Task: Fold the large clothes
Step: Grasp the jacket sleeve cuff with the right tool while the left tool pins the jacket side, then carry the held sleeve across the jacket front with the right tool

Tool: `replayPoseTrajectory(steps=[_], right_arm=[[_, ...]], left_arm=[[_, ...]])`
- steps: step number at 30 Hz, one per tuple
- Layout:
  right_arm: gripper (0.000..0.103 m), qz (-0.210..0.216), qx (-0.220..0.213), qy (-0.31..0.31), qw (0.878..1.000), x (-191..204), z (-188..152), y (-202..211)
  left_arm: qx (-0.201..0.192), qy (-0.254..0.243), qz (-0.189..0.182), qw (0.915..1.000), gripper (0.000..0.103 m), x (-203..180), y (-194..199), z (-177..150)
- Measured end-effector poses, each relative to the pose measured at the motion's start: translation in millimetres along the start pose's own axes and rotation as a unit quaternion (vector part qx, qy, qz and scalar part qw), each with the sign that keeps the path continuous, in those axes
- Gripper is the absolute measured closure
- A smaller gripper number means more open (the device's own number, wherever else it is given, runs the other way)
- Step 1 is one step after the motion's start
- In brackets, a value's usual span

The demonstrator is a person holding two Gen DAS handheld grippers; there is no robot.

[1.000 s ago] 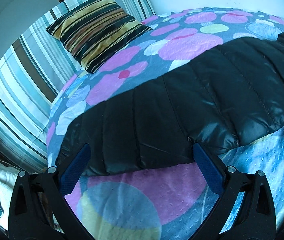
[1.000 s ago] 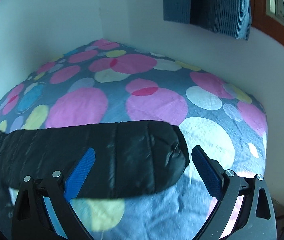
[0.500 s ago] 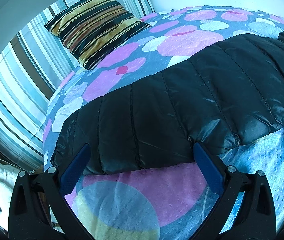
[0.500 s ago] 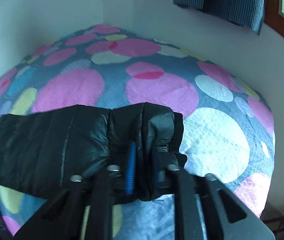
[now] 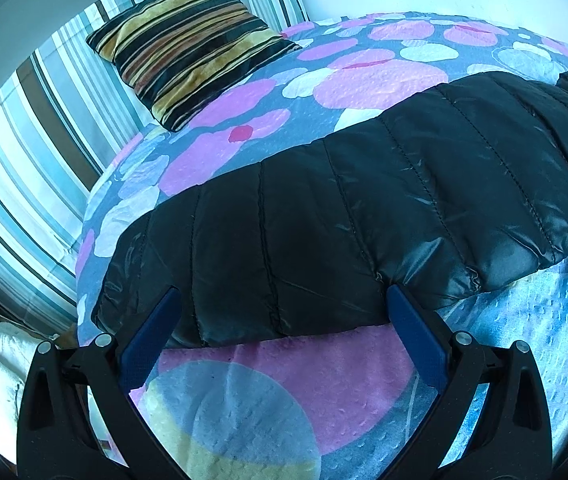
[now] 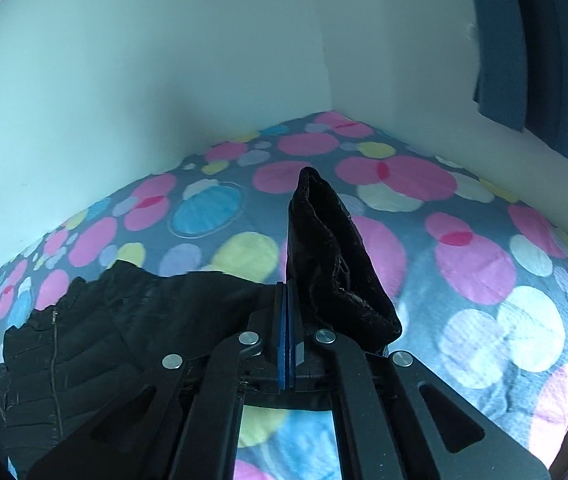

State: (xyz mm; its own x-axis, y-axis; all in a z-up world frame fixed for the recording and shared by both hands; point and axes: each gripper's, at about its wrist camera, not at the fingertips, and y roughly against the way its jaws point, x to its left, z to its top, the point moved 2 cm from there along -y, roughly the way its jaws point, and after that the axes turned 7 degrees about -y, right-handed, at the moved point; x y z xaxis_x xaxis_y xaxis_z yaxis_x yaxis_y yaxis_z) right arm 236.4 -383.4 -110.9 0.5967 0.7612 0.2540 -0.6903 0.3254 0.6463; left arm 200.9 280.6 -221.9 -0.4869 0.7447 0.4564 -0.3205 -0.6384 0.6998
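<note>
Having just pinched the jacket (image 6: 124, 336) cuff (image 6: 335, 264), the right tongs (image 6: 287, 292) are lifting it off the bed (image 6: 483, 264) to start a fold, while the left tongs (image 5: 284, 320) are waiting spread at the other sleeve (image 5: 323, 240).

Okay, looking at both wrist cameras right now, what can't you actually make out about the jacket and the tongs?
- Right wrist view: the right tongs look shut; their own frame hides what fabric of the black jacket they pinch.
- Left wrist view: the jacket's far end runs past the right edge.
- Left tongs stand open; contact with the jacket is unclear.
</note>
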Motion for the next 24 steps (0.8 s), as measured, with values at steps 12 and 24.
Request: replayPoseTrajectory(steps=[12,24], right_arm=[[0.103,0.102,0.029,0.100,0.989,154.2,-34.1,-8.3],[0.103,0.227,0.073,0.203,0.950,314.6,-112.9,4.2]], left_arm=[[0.001,0.001,-0.002,1.0000,0.002,1.5,-0.2,0.0],[0.001,0.001,-0.002,1.0000,0.002,1.5,0.1,0.0]])
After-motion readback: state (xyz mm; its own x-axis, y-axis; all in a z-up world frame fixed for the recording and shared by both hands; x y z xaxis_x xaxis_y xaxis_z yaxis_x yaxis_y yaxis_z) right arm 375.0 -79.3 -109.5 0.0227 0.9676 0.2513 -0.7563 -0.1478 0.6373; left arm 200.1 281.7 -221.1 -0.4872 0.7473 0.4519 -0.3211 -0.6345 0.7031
